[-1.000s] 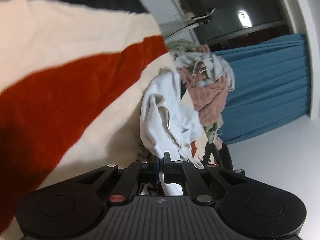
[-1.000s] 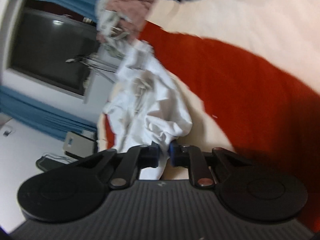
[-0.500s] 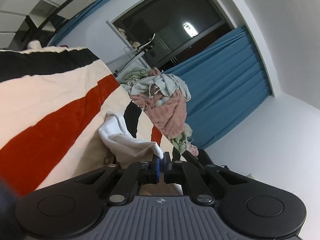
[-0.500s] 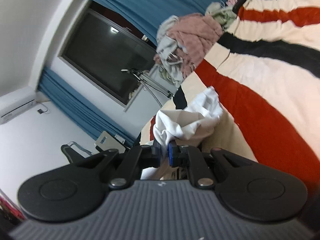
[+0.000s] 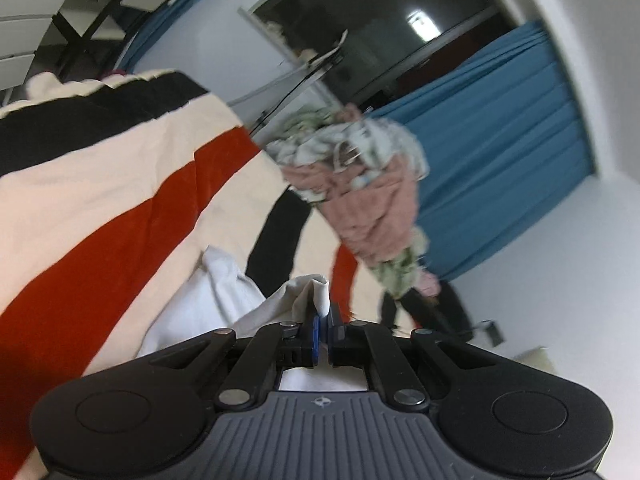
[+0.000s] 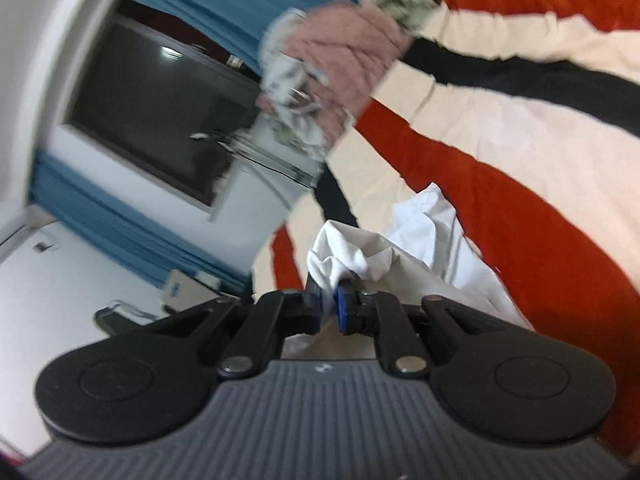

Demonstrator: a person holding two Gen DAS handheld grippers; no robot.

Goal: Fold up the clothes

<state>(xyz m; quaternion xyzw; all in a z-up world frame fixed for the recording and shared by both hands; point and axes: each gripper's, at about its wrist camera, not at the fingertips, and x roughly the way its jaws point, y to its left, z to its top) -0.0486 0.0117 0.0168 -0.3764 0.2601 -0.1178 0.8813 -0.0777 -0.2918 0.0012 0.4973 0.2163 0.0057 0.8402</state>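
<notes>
A white garment [image 5: 224, 296] hangs between both grippers above a striped bedspread [image 5: 100, 184] of cream, red and black. My left gripper [image 5: 323, 320] is shut on a pinched fold of the white garment, which sticks up just past the blue pads. In the right wrist view the same white garment [image 6: 416, 236] bunches ahead of my right gripper [image 6: 329, 300], which is shut on another fold of it. The cloth trails down towards the bedspread [image 6: 520, 128] on both sides. Both views are tilted and a little blurred.
A heap of pink, grey and green clothes [image 5: 360, 188] lies at the far end of the bed, also seen as a clothes heap [image 6: 332, 60]. Behind it are blue curtains [image 5: 500, 152], a dark window [image 6: 160, 128] and a white wall. White furniture [image 5: 32, 44] stands at the far left.
Both grippers have risen with the white garment in them. The bedspread has dropped lower in both views, and the window, curtains and wall have come into view.
</notes>
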